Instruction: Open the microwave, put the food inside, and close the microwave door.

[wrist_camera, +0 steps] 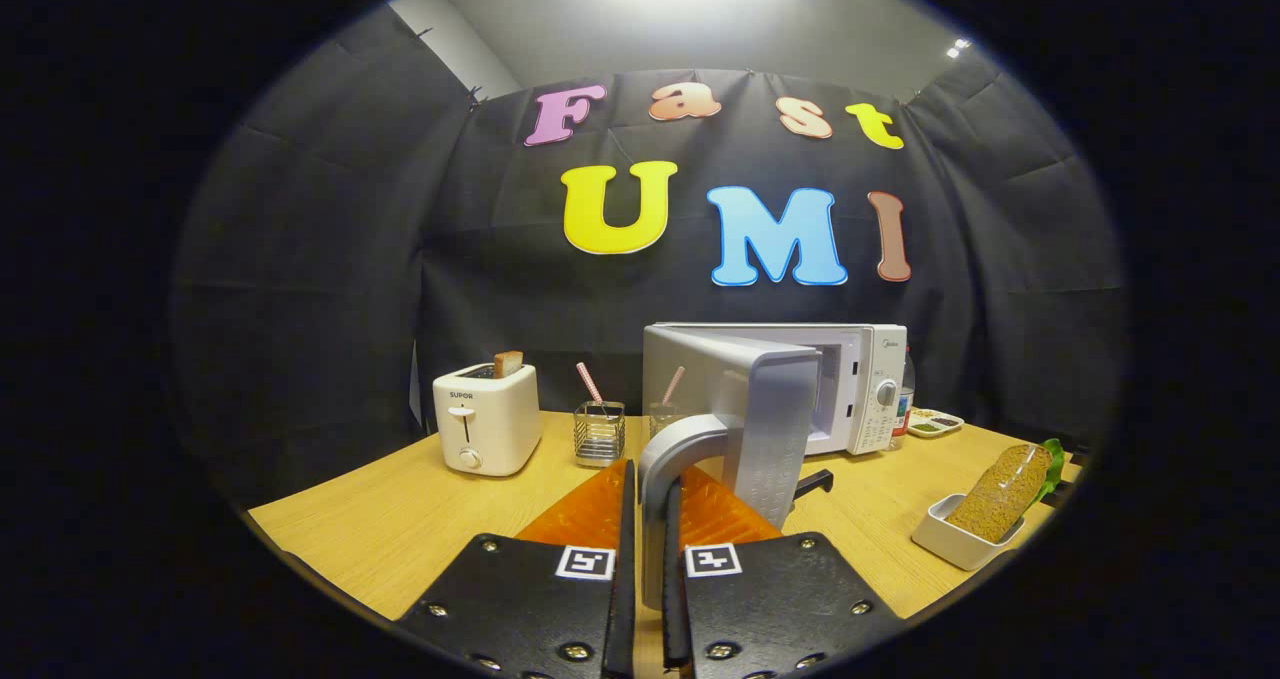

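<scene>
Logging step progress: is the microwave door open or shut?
Open: the microwave door is swung outward, its handle between the tool fingers.

Gripper (655, 499): two-finger unit. Fingers (590, 509) orange, wedge-shaped, tapering forward, each edged inside with a black strip. Base plates black, matte, fastened with silver screws (several along the plate edges). One black-and-white square marker on each plate.

The single camera rides on the gripper (648, 519), low over the wooden table (400, 519), looking forward along its fingers in the lower centre. It sits very close to the microwave door handle (672, 459). The booth wall fills the upper frame.
</scene>
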`<state>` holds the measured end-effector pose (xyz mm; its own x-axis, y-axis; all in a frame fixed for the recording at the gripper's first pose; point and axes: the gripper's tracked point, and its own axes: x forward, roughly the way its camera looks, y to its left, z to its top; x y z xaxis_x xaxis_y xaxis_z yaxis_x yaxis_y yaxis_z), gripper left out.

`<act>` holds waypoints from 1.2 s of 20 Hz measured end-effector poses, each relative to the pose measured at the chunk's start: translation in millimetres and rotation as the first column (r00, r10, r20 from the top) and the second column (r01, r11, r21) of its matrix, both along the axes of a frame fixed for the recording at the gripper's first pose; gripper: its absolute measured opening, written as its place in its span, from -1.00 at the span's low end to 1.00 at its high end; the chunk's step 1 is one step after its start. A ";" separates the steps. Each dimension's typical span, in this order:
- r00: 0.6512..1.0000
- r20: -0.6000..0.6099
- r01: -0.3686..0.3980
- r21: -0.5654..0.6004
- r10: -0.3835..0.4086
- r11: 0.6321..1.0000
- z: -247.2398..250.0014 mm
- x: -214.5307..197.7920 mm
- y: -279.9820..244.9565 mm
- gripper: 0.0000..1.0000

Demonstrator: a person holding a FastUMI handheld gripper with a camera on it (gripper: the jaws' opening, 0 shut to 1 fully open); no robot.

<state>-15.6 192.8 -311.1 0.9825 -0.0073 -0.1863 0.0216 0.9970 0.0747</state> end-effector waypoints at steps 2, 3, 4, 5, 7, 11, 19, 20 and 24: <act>1.000 -0.010 0.017 -0.006 -0.017 1.000 -0.4 0.5 3.3 -0.77; 1.000 -0.018 -0.009 -0.002 0.009 1.000 -0.1 0.4 8.1 -0.77; 0.999 -0.026 -0.039 0.000 0.039 0.999 -4.0 -2.5 14.9 -0.76; 0.999 -0.029 -0.044 -0.013 0.044 0.999 -3.1 -3.9 13.2 -0.32; 0.997 -0.028 -0.069 -0.036 0.068 0.997 -2.7 -17.0 7.8 0.32; 0.984 0.041 -0.165 -0.122 0.171 0.979 13.9 -35.3 8.1 0.62; 0.972 0.121 -0.187 -0.123 0.202 0.975 32.7 -77.0 -67.3 0.86; 0.975 0.122 -0.171 -0.112 0.185 0.979 30.5 -82.5 -85.8 0.86; 0.989 0.131 -0.052 -0.105 0.066 0.993 15.5 -98.3 -169.8 0.86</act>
